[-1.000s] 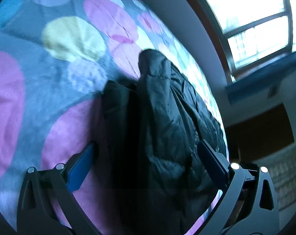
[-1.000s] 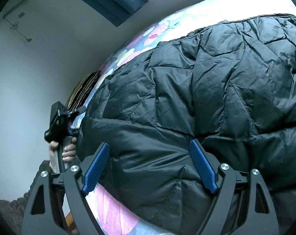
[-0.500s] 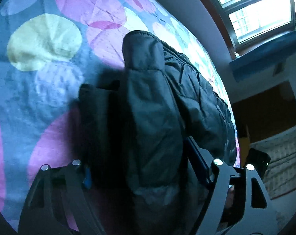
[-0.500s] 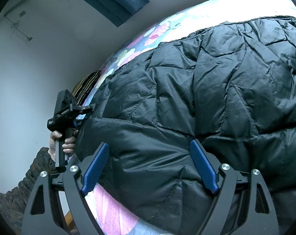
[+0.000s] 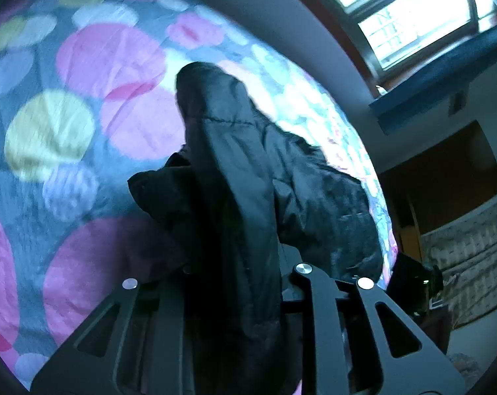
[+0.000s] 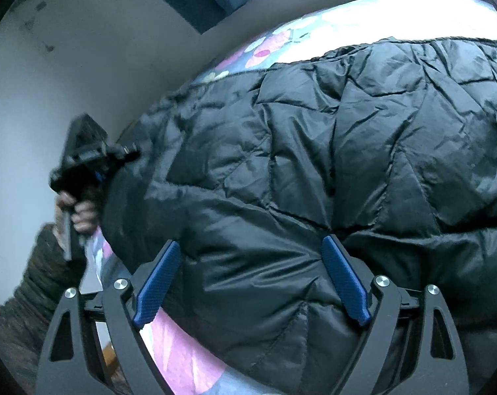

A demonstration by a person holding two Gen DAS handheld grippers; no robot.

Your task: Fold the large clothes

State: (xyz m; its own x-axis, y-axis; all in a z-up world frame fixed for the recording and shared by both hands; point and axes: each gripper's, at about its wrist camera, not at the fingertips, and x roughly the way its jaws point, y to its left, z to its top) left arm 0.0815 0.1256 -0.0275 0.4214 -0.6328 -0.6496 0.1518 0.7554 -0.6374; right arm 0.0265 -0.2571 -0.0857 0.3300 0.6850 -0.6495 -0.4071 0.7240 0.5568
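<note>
Left gripper (image 5: 235, 283), jaws closing on a sleeve (image 5: 228, 171) of the black quilted jacket (image 6: 330, 171), raises it for folding; right gripper (image 6: 251, 276) released, straddling the hem on the bed (image 5: 84, 138).

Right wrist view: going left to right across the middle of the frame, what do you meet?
Bare wall → left gripper with the person's hand on its handle, its jaws closing on the jacket's edge → black quilted jacket, filling the rest of the frame.
</note>
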